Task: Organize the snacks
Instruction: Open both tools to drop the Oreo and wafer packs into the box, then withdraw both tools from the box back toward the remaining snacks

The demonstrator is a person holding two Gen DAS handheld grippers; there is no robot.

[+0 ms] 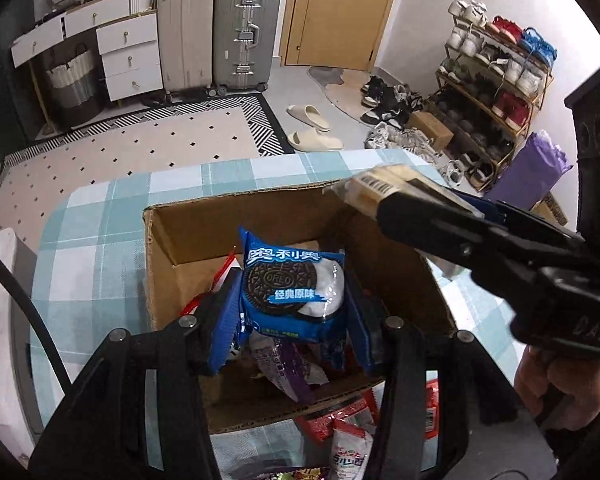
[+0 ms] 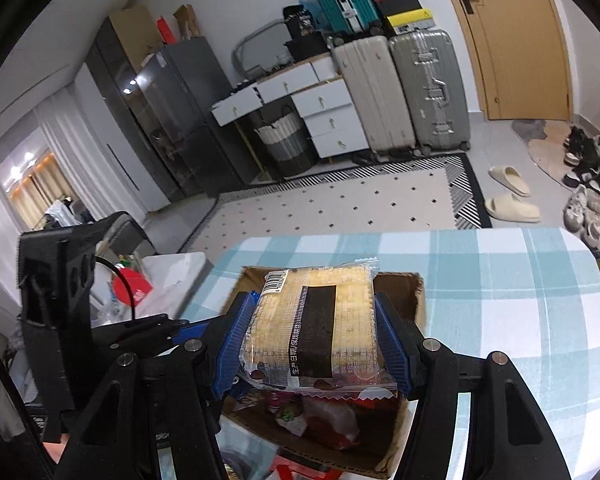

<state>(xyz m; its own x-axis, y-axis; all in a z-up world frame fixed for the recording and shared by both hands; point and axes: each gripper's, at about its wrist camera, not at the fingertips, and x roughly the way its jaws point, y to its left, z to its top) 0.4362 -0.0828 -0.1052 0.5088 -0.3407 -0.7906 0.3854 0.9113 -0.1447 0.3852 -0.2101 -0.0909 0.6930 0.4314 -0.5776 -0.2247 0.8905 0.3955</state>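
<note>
An open cardboard box [image 1: 204,232] stands on the blue-checked tablecloth [image 1: 100,240] with several snack packets in it, among them a purple one [image 1: 284,372]. My left gripper [image 1: 292,312] is shut on a blue Oreo packet [image 1: 292,284], held upright over the inside of the box. My right gripper [image 2: 314,332] is shut on a clear pack of pale yellow crackers [image 2: 316,320] and hangs above the box [image 2: 416,292]. In the left wrist view that cracker pack [image 1: 380,188] sits over the box's far right corner. The left gripper's fingers [image 2: 180,330] reach in from the left.
Red and white snack packets [image 1: 348,440] lie on the cloth in front of the box. A hand [image 1: 556,388] grips the right tool. Beyond the table are a patterned rug [image 1: 140,140], suitcases [image 1: 244,32], slippers [image 1: 312,128] and a shoe rack [image 1: 492,92].
</note>
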